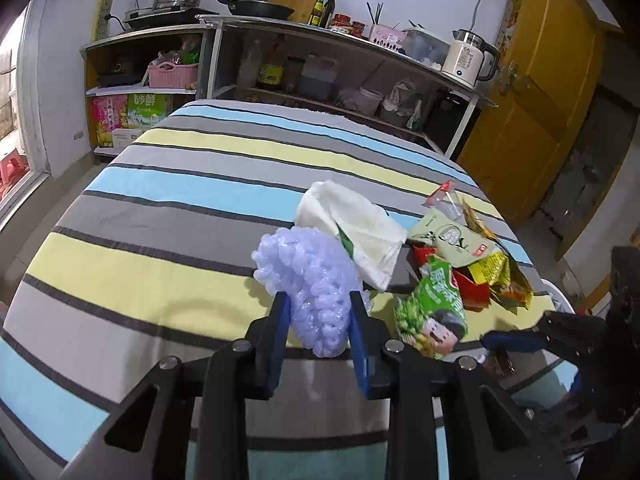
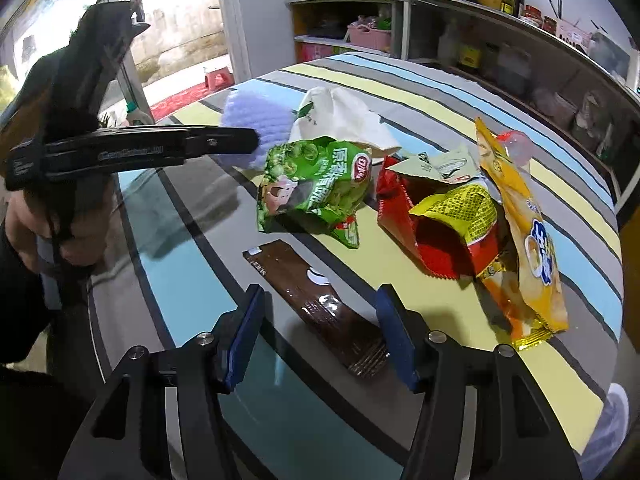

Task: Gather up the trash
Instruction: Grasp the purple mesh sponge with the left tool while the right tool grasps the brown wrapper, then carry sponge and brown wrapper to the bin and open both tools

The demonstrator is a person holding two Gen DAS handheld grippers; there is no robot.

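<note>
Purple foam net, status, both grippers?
Left gripper shut on purple foam net. Right gripper open over brown wrapper. Nothing blocking.

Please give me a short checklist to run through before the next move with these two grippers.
1. Left gripper closed on the purple foam net: ok, pads press its sides.
2. Right gripper open: ok.
3. Brown wrapper between the right fingers: ok, lying flat, not yet gripped.
4. Green snack bag apart from the brown wrapper: ok.
5. Bin to drop trash into: cannot tell, none in view.
</note>
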